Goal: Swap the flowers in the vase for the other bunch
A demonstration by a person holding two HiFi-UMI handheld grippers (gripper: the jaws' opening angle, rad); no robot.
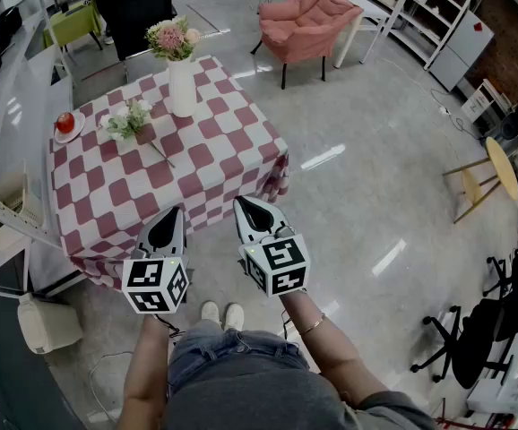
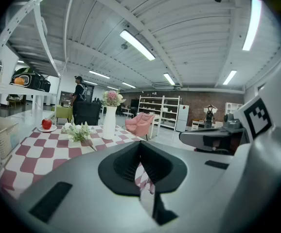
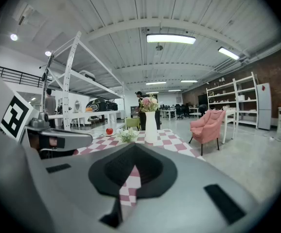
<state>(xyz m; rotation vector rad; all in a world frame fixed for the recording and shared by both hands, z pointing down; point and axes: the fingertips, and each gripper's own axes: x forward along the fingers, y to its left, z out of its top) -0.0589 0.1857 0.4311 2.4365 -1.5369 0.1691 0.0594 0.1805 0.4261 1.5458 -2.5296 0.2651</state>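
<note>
A counter covered in a red-and-white checked cloth [image 1: 207,170] stands ahead of the person. Near its far edge a tall white ceramic vase [image 1: 183,86] stands upright and holds a bunch of pink and cream flowers [image 1: 173,38]. Just beside the vase, toward the person's left, a second bunch of white flowers with green leaves [image 1: 128,119] lies flat on the cloth, its stem pointing toward the near side. Further left sits a red apple on a small white plate [image 1: 65,124].

The left gripper [image 1: 164,231] hovers over the near edge of the counter, well apart from both bunches; its jaws are closed together with nothing between them. The right gripper [image 1: 257,218] hangs beside it, just off the counter's near corner (above the grey floor), its jaws likewise drawn together and empty. A pink upholstered armchair [image 1: 308,21] stands beyond the counter to the right.
</note>
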